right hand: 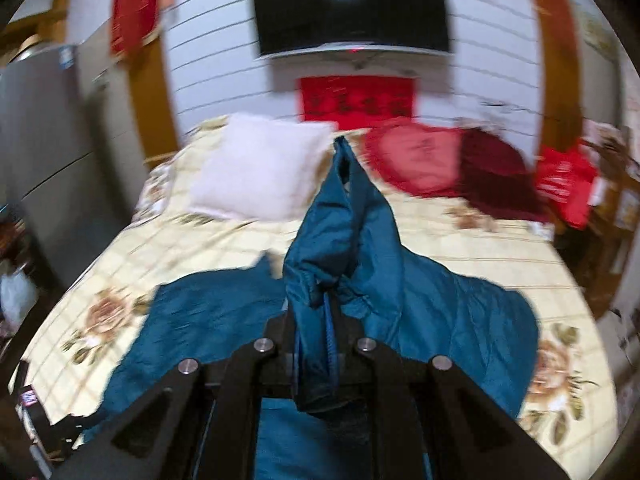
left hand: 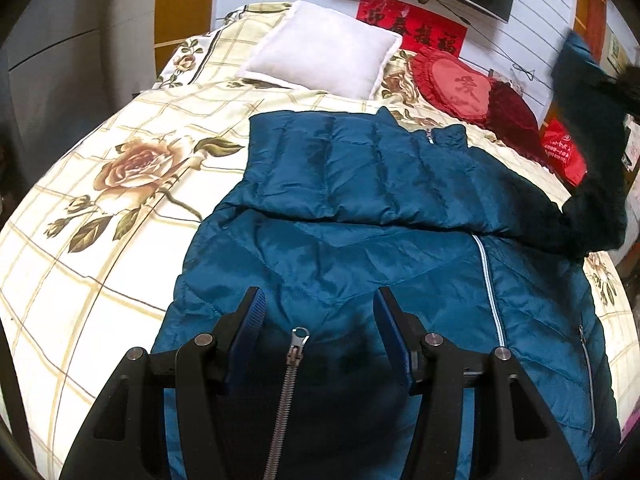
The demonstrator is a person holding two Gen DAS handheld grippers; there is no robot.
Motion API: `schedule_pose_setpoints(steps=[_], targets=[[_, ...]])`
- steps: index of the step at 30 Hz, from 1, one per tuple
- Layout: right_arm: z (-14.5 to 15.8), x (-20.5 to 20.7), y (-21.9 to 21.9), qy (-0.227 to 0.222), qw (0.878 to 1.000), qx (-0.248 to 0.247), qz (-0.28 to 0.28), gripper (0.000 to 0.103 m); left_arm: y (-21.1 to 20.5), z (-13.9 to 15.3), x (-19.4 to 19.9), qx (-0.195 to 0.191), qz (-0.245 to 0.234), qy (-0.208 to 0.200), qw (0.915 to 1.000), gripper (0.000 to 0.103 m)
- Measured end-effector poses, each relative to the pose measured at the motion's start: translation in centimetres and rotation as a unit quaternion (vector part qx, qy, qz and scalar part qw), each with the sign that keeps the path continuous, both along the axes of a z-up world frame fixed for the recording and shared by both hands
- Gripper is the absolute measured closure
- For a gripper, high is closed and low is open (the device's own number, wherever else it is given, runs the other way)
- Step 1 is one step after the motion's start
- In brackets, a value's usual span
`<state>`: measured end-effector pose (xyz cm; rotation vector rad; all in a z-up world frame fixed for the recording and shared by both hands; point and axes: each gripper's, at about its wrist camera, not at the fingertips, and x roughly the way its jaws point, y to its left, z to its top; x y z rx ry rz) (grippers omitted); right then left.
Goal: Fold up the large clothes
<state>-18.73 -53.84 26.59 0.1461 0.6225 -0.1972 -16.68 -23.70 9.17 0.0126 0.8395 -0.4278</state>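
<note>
A large teal quilted jacket [left hand: 360, 248] lies spread on the bed, with one sleeve folded across its chest and a white zipper running down its right side. My left gripper [left hand: 320, 312] is open just above the jacket's lower part, with a metal zipper pull [left hand: 298, 340] between its fingers. My right gripper [right hand: 328, 320] is shut on the jacket's other sleeve [right hand: 344, 232] and holds it lifted above the bed. The raised sleeve also shows at the right edge of the left wrist view [left hand: 592, 128].
The bed has a cream floral quilt [left hand: 100, 216]. A white pillow [left hand: 324, 52] and red cushions [left hand: 468, 84] lie at its head. A TV [right hand: 352, 8] hangs on the wall. A grey fridge [right hand: 40, 152] stands left of the bed.
</note>
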Motion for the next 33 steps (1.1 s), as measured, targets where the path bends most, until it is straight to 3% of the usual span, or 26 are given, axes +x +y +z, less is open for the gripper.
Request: schedule_pose_setpoints(steps=[5,11,14,15,16,17,20,24,27,33], targets=[[-4.5,5.7,8.6,0.046,0.996,0.016,0.074,0.093,1.0,-0.6,0.6,-0.01,0.007,0.009,0.9999,0.039],[-11.6,9.6,13.5,0.109,0.986,0.063,0.112,0.093,2.3,-1.6,1.5,-0.023,0.023,0.027,0.9991,0.039],[-14.9,10.8,14.4,0.15,0.973,0.108,0.14,0.079,2.7,-1.9,1.7,-0.024,0.027,0.032,0.9988,0.039],[-15.1,10.4,14.2,0.148,0.97,0.123,0.15,0.063,2.8,-2.0,1.8,-0.024,0.028,0.034,0.9988,0.039],[-14.9,10.0,14.3,0.137,0.967,0.141,0.164,0.054,2.8,-2.1,1.9,-0.025,0.029,0.034,0.9987,0.039],[-14.5,9.7,14.3,0.13,0.966,0.145,0.171,0.052,2.9,-2.2,1.9,-0.026,0.03,0.035,0.9986,0.039],[-11.9,7.8,13.4,0.096,0.968,0.139,0.186,0.049,2.8,-2.4,2.0,-0.032,0.029,0.043,0.9982,0.039],[-9.7,5.3,10.1,0.084,0.979,0.114,0.147,0.045,2.5,-1.8,1.9,-0.047,0.018,0.04,0.9979,0.039],[-10.1,3.1,7.2,0.095,0.981,0.117,0.121,0.044,2.1,-0.9,2.0,-0.068,0.008,0.036,0.997,0.039],[-11.7,1.2,6.3,0.125,0.982,0.084,0.111,0.044,0.6,0.7,3.3,-0.057,0.016,0.024,0.998,0.039]])
